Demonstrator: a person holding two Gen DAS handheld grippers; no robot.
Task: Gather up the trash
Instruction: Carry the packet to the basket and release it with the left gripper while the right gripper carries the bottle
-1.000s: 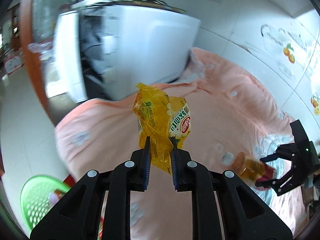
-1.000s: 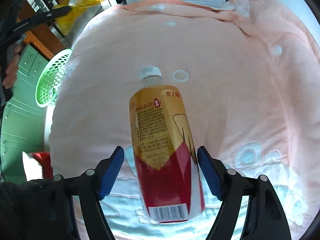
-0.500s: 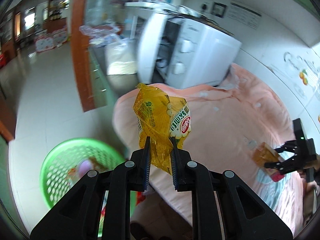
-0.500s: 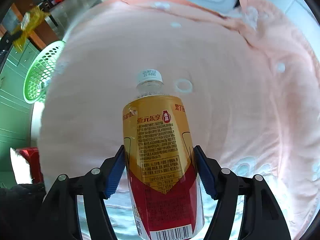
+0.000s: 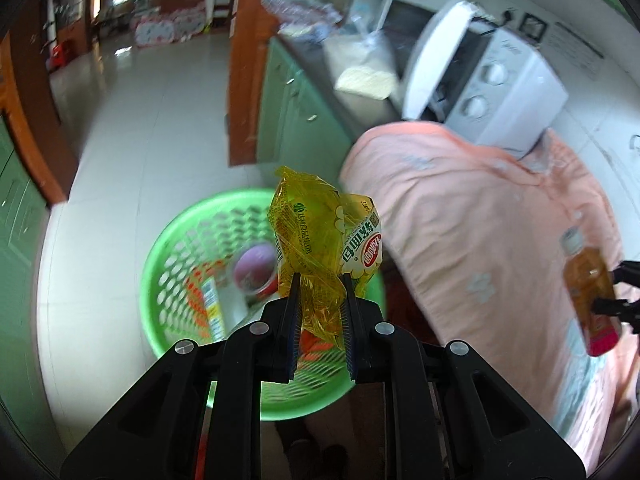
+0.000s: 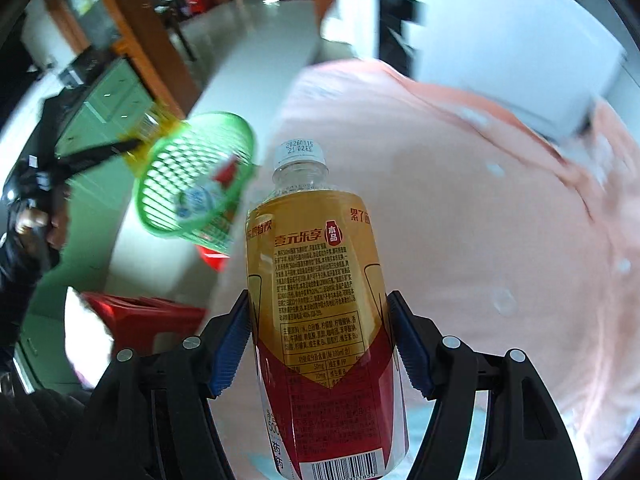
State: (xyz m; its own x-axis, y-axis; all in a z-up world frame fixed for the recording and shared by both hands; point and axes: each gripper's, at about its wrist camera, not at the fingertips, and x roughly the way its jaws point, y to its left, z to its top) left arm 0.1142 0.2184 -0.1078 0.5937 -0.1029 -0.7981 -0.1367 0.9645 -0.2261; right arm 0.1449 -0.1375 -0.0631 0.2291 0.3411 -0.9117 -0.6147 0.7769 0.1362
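Left wrist view: the left gripper (image 5: pixel 320 300) pinches a yellow wrapper (image 5: pixel 320 236) by its lower end, and the wrapper hangs right over the green basket (image 5: pixel 168 248) on the floor. Inside the basket sit a pinkish cup (image 5: pixel 256 272) and some packets, though blur makes them hard to name. Best play now: hold steady above the basket's middle, open the jaws fully, and let the light film fall clear. A crinkled wrapper can cling to a pad, so a small shake may be wanted.

Over on the right wrist camera, the right gripper (image 6: pixel 320 344) clamps a bottle (image 6: pixel 320 300) around its body, cap pointing away, lifted above the pink cloth (image 6: pixel 500 220). The basket (image 6: pixel 192 176) lies well off to its left, beside the table. That bottle should travel level, grip firm on the label, and go in only once the left gripper is out of the way.
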